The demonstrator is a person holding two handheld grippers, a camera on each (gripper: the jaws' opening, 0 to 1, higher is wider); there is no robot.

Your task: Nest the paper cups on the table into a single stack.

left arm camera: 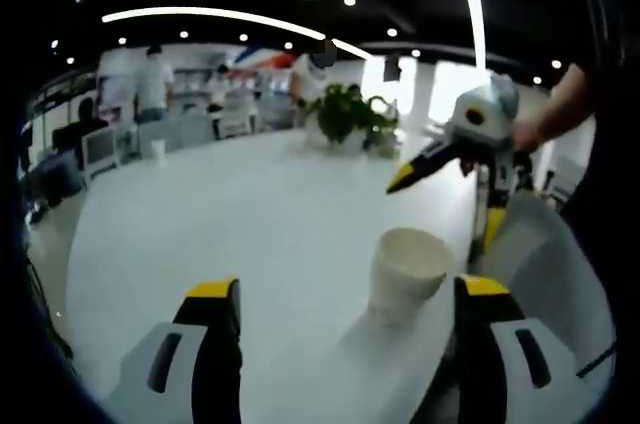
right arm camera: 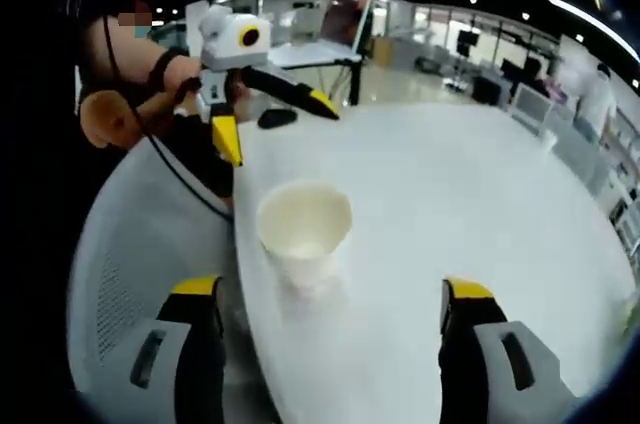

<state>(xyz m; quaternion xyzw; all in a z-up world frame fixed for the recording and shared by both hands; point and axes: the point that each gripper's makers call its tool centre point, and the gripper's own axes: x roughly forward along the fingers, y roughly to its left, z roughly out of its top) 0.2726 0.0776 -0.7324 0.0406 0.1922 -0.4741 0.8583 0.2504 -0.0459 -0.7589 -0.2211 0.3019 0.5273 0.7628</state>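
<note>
Cup (left arm camera: 405,272): upright on the white table (left arm camera: 260,234), near its edge, seen empty inside.
Left gripper (left arm camera: 340,294): jaws wide apart, nothing held.
Right gripper (right arm camera: 332,294): jaws wide apart, nothing held, cup between.

Left hand-held gripper (left arm camera: 340,319) jaws spread wide, empty; right hand-held gripper (right arm camera: 332,304) likewise, both level.

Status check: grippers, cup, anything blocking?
Left gripper open, empty. Right gripper open, empty. One paper cup upright on the white table, near its edge, untouched. Nothing between fingers and cup; potted plant at far side.
</note>
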